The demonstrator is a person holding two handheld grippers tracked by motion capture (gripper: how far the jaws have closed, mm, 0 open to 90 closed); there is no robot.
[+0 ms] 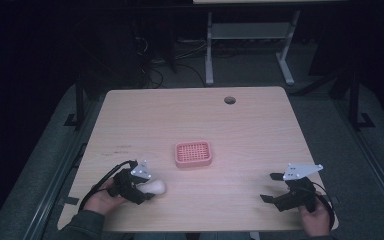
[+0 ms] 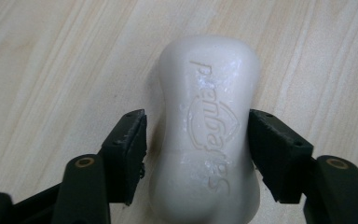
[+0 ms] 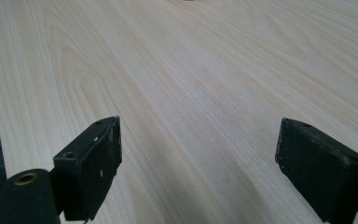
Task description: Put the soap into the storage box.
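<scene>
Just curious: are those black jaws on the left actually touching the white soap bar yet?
Cannot tell. In the left gripper view the left gripper straddles the soap bar at its waist; its pads look flush, but shadow hides any gap.

The high view looks down from above the near side of the light wooden table (image 1: 260, 125) and sees all of it, from far off. The left gripper view sits very close to the tabletop and looks down along its own black jaws at the white curved bar of soap (image 2: 207, 130). That soap (image 1: 156, 186) is at the lower left of the high view. The right gripper view looks low across bare wood.
</scene>
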